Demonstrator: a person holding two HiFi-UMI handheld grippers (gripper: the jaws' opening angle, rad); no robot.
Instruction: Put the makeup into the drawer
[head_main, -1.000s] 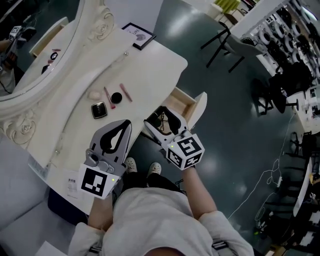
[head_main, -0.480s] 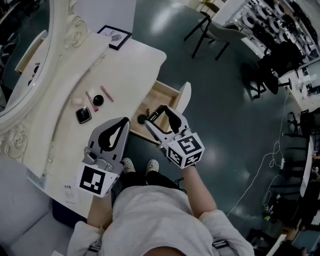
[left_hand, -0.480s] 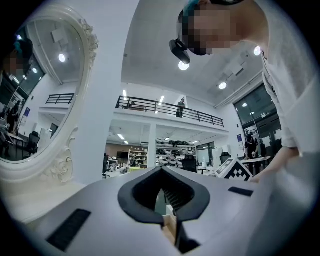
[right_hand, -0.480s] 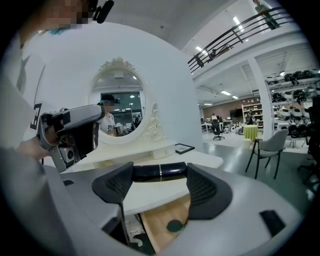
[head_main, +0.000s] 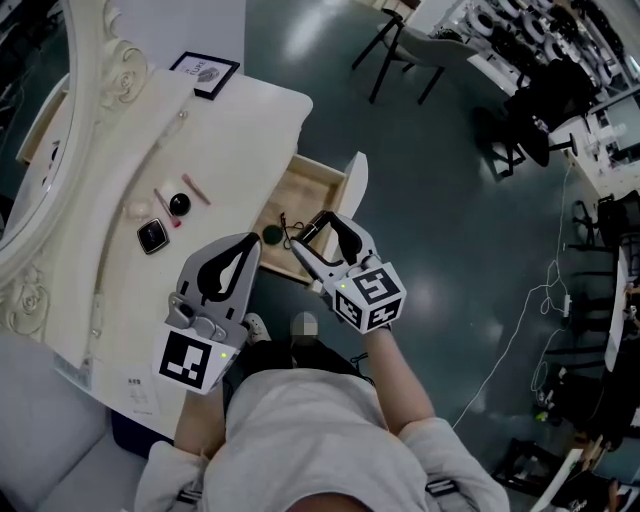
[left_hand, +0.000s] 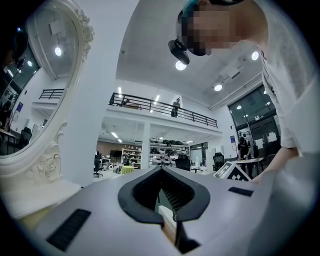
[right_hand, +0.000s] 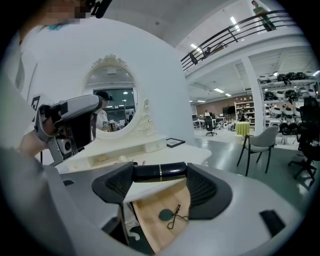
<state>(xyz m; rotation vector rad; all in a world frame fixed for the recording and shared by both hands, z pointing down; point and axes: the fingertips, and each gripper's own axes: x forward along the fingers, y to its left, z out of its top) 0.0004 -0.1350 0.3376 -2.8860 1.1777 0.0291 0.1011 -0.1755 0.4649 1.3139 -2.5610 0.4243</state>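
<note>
My right gripper (head_main: 314, 229) is shut on a dark makeup tube (right_hand: 159, 171) with a thin gold ring, held crosswise between the jaws. It hangs over the near end of the open wooden drawer (head_main: 318, 180). On the drawer's floor lie a round dark-green item (right_hand: 165, 215) and a small wiry tool (right_hand: 176, 218). My left gripper (head_main: 245, 248) sits shut and holds nothing, above the table's near edge. More makeup lies on the white vanity table (head_main: 250, 120): a black compact (head_main: 152, 235), a round black pot (head_main: 179, 204), two pink sticks (head_main: 196, 189) and a beige sponge (head_main: 135, 210).
An ornate white mirror (head_main: 60, 120) runs along the table's left side. A framed picture (head_main: 204, 74) stands at the far end. A chair (right_hand: 260, 142) is on the dark floor beyond the drawer, with cables (head_main: 520, 330) to the right.
The head view has drifted, so the table sits farther left and more of the drawer's inside shows. My right gripper still holds the tube over the drawer. The left gripper has not moved.
</note>
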